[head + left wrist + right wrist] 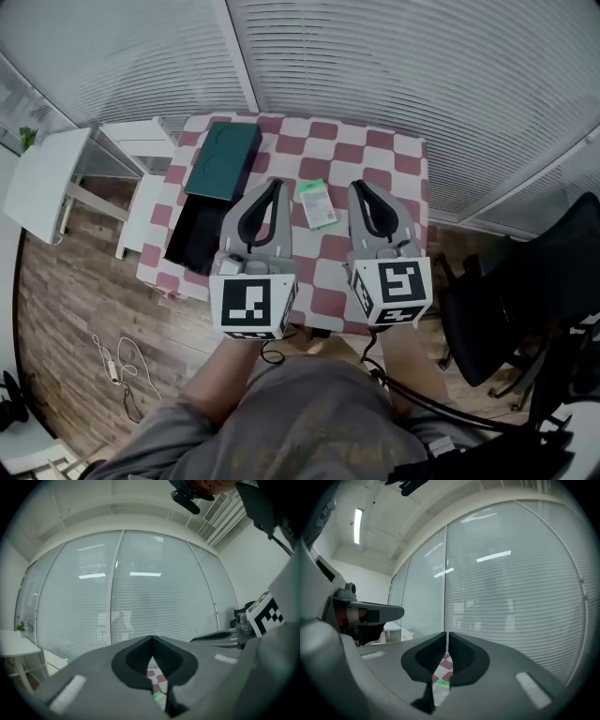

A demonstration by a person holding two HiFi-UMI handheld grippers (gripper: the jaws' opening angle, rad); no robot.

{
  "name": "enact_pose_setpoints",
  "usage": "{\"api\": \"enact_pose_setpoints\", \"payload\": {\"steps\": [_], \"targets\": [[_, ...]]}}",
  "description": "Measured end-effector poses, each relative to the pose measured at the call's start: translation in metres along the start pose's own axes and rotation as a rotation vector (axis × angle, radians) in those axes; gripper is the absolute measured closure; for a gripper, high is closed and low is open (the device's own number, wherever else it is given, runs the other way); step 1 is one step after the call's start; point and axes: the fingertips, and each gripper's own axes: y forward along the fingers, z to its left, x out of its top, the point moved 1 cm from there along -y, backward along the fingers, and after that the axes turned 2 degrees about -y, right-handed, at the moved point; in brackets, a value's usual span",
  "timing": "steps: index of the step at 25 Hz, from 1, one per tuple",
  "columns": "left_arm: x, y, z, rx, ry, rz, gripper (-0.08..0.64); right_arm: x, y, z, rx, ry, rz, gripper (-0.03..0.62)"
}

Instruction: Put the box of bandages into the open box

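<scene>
– Grippers first: how do they stand?
– Left gripper (pixel 277 184) and right gripper (pixel 357 186) hang side by side above the near half of the table (pixel 394 159), tips pointing away from the person. In each one's own view the jaws are closed tip to tip, the right pair with only a hairline slit. Neither holds anything.
– And around them, biggest first?
– Blinds (pixel 394 66) fill the far side, and the floor (pixel 66 309) is wood. The table wears a red-and-white checked cloth. A black chair (pixel 511 300) stands to its right and a white side table (pixel 42 183) to its left.
– Where is the box?
– The box (pixel 192 239), black and open, lies at the table's left edge, just left of the left gripper. Its dark green lid (pixel 223 157) lies right behind it, toward the far left corner, near edge meeting the box.
– And the bandages?
– The bandages (pixel 318 203), a small white-and-green pack, lie flat on the cloth between the two grippers, near their tips and touching neither. They are outside the box, with the left gripper in between. In both gripper views a bit of green shows through the gap below the jaws.
– Anything smaller?
– A thin white cable (pixel 117 361) on the floor, to the person's left.
</scene>
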Motion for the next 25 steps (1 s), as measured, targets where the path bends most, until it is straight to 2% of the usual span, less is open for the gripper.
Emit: {"api": "enact_pose_setpoints", "payload": {"steps": [3, 7, 11, 14, 19, 25], "targets": [[-0.003, 0.013, 0.013, 0.018, -0.019, 0.013, 0.56, -0.012, 0.02, 0.003, 0.028, 0.004, 0.035, 0.543], [-0.035, 0.028, 0.026, 0.014, -0.052, 0.08, 0.56, -0.055, 0.044, 0.013, 0.057, 0.021, 0.121, 0.491], [-0.071, 0.04, 0.044, 0.021, -0.085, 0.128, 0.56, -0.104, 0.066, 0.022, 0.048, 0.038, 0.219, 0.324], [-0.095, 0.047, 0.055, 0.023, -0.107, 0.167, 0.56, -0.142, 0.075, 0.026, 0.039, 0.042, 0.303, 0.261], [-0.131, 0.059, 0.063, 0.003, -0.129, 0.219, 0.56, -0.192, 0.088, 0.033, 0.025, 0.074, 0.413, 0.22], [-0.155, 0.071, 0.074, -0.013, -0.16, 0.259, 0.56, -0.226, 0.098, 0.037, -0.012, 0.07, 0.515, 0.189]]}}
